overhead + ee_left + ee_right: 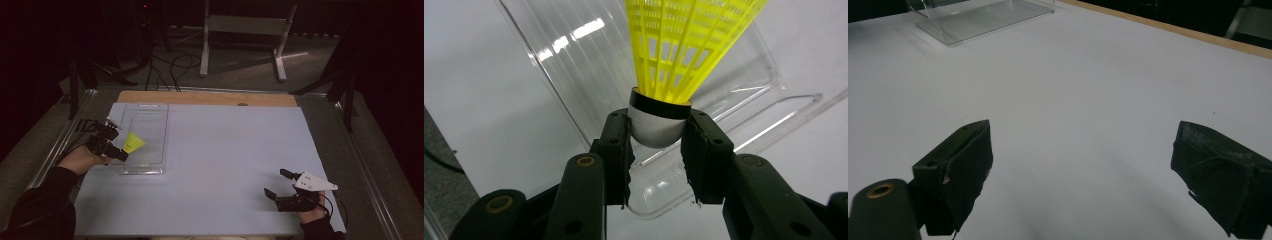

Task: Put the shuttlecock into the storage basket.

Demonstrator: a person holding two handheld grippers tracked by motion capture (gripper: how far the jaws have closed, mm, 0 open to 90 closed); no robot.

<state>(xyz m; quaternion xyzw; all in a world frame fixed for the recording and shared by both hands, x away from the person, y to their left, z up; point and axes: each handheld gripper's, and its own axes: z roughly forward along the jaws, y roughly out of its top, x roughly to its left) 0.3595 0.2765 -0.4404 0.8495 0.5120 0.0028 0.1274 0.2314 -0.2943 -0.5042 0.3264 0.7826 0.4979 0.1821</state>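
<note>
High view, left of frame: left gripper (116,145) clamps the shuttlecock (134,143) by its cork, skirt over the clear tray (150,170), apparently for placing inside. Lower right: right gripper (277,184), jaws spread, idle on the table (225,150).

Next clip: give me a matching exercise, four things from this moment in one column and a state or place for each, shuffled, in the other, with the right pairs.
Things:
1. shuttlecock
2. clear tray
3. left gripper
4. right gripper

States or places:
A. jaws wide apart, nothing between them
B. lies on the white table sheet, at its left
C. yellow skirt, white cap pinched between two pads
D. shut on the white cap, over the tray

Pairs: 1-C, 2-B, 3-D, 4-A
</note>
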